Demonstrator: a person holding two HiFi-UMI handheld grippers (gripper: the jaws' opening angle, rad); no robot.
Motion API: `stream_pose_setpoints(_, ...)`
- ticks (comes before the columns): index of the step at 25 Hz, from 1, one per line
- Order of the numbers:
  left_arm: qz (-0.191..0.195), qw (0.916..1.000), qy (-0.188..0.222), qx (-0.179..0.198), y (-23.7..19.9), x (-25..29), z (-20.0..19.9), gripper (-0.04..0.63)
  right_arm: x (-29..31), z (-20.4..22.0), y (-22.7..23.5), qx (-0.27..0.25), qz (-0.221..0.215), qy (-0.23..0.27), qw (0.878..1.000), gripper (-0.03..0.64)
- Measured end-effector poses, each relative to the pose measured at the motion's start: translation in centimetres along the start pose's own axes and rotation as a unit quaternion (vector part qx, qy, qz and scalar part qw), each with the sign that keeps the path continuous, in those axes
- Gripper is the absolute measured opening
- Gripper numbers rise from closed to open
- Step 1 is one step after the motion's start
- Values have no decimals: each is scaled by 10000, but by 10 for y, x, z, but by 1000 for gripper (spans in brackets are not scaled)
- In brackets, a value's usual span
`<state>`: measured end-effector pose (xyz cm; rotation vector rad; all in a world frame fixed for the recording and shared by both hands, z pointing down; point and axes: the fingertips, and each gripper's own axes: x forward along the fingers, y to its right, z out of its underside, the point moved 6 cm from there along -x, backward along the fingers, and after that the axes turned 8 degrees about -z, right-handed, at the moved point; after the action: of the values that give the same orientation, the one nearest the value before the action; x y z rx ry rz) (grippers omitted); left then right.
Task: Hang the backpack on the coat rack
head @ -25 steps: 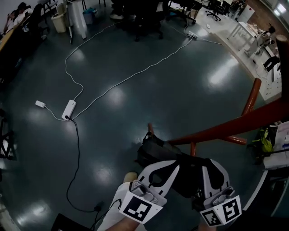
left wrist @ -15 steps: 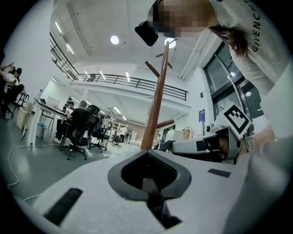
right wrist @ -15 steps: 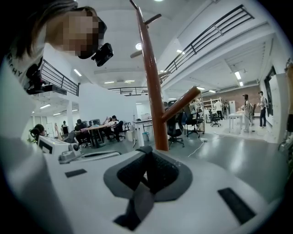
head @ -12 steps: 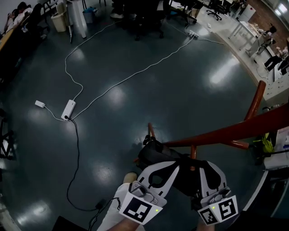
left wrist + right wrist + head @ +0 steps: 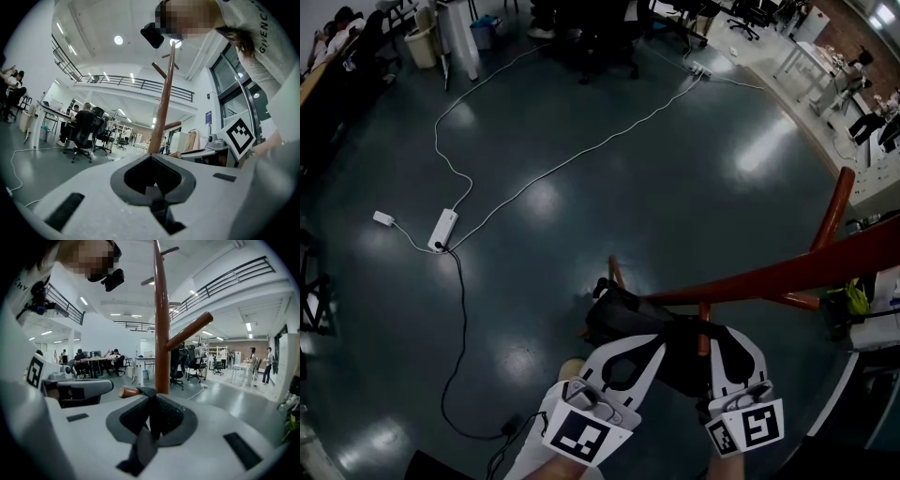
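Glossy floor (image 5: 581, 141), left tongs (image 5: 654, 343) and right tongs (image 5: 727, 339) clamping backpack (image 5: 617, 319), coat rack (image 5: 769, 277)

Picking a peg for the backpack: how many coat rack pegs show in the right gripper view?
3: a short peg low, left of the pole; a long peg rising to the right; a thin peg near the top. Others may be hidden.

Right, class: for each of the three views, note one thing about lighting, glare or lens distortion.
Head view: pale patches of glare lie on the glossy floor. Left gripper view: a black round border frames the picture, with one bright ceiling lamp. Right gripper view: the balcony railing bows, and the strap nearest the lens looks soft.
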<state>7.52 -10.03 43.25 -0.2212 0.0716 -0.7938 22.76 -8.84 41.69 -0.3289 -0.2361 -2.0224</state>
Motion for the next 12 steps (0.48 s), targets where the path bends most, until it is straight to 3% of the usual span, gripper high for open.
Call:
stream_pose_setpoints(6, -9, 10000, -14, 13, 3, -1, 0, 9, 8, 9, 2, -598, 2, -303, 9978, 44)
stream_pose_setpoints(12, 13, 10000, 1, 54, 3, -5, -3, 9, 17, 14, 1, -515, 92, -339, 9981, 44)
